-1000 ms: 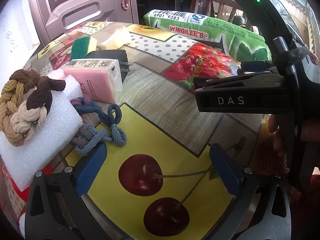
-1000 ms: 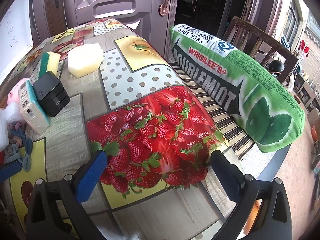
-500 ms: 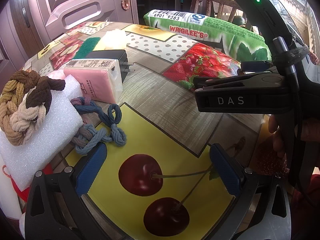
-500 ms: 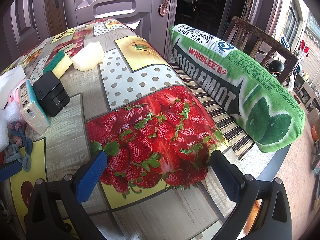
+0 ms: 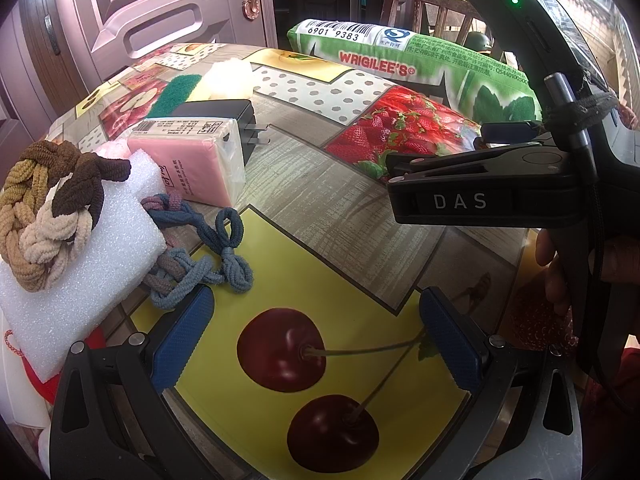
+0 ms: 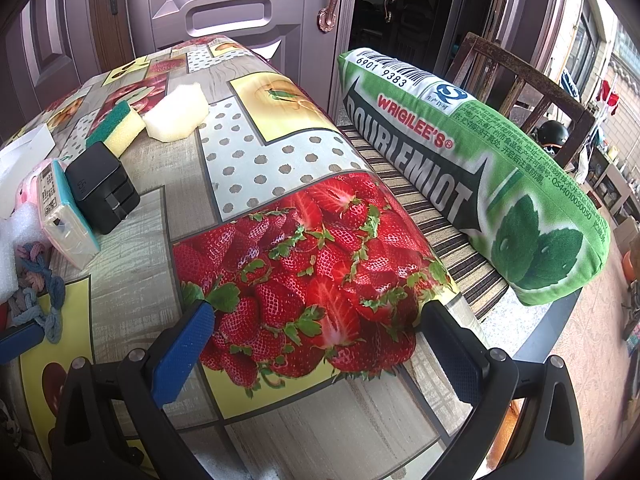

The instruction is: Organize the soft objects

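2 grippers, jaws released, empty: left gripper (image 5: pixel 316 334) over the table (image 5: pixel 320 200) — blue hair ties (image 5: pixel 200 252) just beside its left fingertip; right gripper (image 6: pixel 320 346) over the strawberry print.

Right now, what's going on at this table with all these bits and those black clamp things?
A person holds a pair of tongs in each hand to tidy soft items on a fruit-print table. Both the left tongs and the right tongs are open and hold nothing. Nearest the left pair lie blue hair ties beside a white foam block carrying brown hair ties. Sponges, a tissue pack and a black charger sit further back.
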A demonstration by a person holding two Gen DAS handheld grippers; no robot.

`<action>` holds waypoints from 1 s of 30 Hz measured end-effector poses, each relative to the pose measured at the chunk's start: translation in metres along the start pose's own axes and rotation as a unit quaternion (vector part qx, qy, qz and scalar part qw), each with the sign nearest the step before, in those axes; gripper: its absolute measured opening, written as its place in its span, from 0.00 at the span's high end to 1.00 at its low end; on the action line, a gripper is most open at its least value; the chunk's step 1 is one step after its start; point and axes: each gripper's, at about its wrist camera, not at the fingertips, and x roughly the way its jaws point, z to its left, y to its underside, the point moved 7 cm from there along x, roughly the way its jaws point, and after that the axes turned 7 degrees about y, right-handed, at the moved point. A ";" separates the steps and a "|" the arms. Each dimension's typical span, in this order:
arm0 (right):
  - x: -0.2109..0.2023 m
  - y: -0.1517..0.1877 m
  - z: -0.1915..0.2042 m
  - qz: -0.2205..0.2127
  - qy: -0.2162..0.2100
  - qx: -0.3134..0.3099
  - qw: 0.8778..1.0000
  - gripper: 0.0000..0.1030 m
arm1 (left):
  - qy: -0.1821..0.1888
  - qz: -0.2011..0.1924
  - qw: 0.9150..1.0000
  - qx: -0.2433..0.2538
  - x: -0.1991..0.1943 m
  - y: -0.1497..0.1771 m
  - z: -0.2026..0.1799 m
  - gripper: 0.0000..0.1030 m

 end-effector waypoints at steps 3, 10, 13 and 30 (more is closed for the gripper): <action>0.000 0.000 0.000 0.000 0.000 0.000 1.000 0.00 | 0.000 0.000 1.000 0.000 0.000 0.000 0.000 0.01; 0.000 0.000 0.000 0.000 0.000 0.000 1.000 0.00 | -0.010 -0.003 1.000 -0.019 0.012 -0.015 -0.003 0.01; 0.000 0.000 0.000 0.000 0.000 0.000 1.000 0.00 | -0.009 -0.004 1.000 -0.020 0.013 -0.017 -0.001 0.01; -0.001 -0.002 -0.004 -0.005 -0.016 0.005 1.000 0.00 | 0.032 -0.062 0.997 0.014 -0.062 -0.031 -0.028 0.01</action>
